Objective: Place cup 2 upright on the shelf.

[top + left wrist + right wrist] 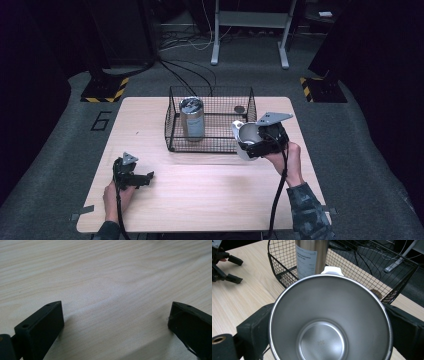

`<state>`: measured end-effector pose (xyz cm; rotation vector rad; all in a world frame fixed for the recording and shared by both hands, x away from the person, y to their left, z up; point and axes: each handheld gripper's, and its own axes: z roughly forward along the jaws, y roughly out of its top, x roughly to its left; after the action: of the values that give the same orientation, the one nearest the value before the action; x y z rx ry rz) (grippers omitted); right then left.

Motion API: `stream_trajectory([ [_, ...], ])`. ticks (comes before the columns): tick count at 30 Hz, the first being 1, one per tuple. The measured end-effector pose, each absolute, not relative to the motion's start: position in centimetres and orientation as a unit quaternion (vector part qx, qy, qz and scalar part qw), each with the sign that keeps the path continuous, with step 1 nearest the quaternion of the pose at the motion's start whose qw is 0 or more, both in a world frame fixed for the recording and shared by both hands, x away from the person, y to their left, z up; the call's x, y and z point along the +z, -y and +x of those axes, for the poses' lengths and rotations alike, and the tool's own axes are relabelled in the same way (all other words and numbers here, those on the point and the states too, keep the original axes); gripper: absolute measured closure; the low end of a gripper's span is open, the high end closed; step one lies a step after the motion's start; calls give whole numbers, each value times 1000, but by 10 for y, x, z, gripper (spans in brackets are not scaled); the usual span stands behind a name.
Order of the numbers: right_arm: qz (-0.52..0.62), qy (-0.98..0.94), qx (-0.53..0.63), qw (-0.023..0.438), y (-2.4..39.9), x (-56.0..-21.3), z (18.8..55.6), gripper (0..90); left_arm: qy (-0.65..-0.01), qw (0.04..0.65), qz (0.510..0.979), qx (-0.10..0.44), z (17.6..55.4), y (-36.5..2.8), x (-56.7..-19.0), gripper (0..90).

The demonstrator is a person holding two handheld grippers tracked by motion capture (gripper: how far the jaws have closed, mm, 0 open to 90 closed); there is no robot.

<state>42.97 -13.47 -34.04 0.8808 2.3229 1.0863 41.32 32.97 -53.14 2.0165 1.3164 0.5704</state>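
Note:
My right gripper (pixel 248 143) is shut on a steel cup (pixel 248 134) and holds it above the table, just off the front right corner of a black wire basket (pixel 210 88). In the right gripper view the cup's open mouth (pixel 329 322) faces the camera, a black jaw presses each side, and a white tab (pixel 331 270) shows at its far rim. A tall steel tumbler (pixel 192 119) with a label (pixel 306 261) stands upright in the basket's left half. My left gripper (pixel 146 179) rests low on the wooden table (pixel 100 277) at front left, open and holding nothing.
A small dark round object (pixel 240 109) lies in the basket's back right corner. Bare wood stretches between the grippers and the table's front edge. Cables, stand legs and hazard-striped bases sit on the floor behind. The left gripper (pixel 223 263) appears far off in the right gripper view.

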Motion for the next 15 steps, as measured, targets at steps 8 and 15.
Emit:
stream_trajectory([
  [8, 316, -834, 399, 214, 131, -335, 441, 56, -503, 331, 768, 220, 413, -329, -532, 3],
  [15, 309, -838, 394, 214, 124, -330, 448, 56, -503, 326, 771, 215, 413, -330, -531, 3],
])
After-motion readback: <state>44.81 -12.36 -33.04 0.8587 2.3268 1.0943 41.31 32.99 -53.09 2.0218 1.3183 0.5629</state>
